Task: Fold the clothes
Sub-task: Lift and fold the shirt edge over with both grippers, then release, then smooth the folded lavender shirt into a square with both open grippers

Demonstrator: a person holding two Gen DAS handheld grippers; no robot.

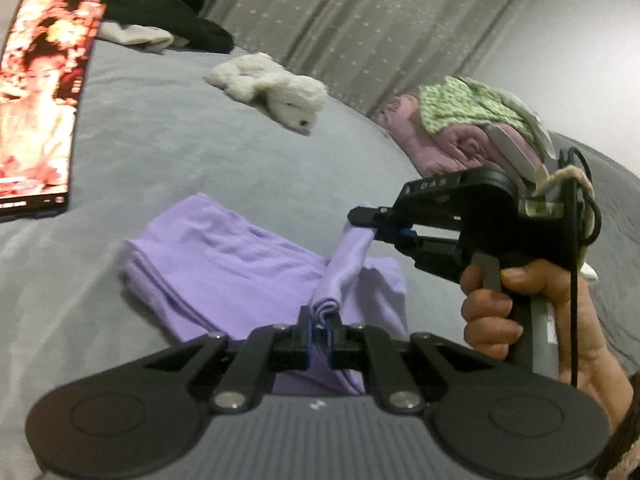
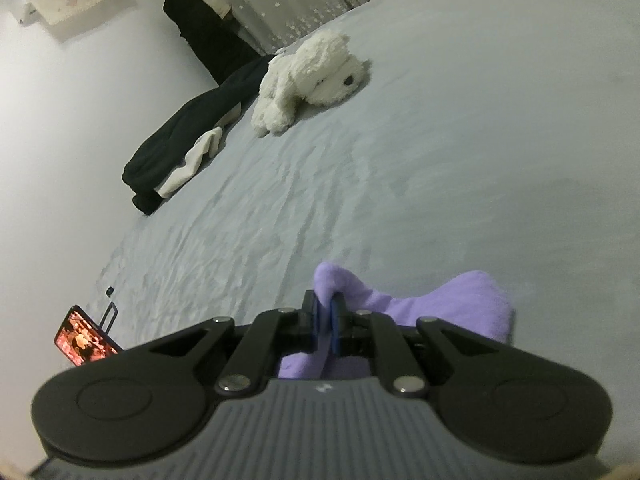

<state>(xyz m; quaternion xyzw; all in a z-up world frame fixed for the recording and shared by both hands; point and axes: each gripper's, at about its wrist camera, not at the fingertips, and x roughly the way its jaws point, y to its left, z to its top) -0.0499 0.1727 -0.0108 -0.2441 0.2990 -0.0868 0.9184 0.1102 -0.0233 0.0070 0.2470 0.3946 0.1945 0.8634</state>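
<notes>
Lavender garment sat pinched at one raised edge by my left gripper and my right gripper, its bulk lying on the grey bed nearer me than the white plush dog; I judged uneven pulling could slip that thin fold free and collapse its layers.
</notes>
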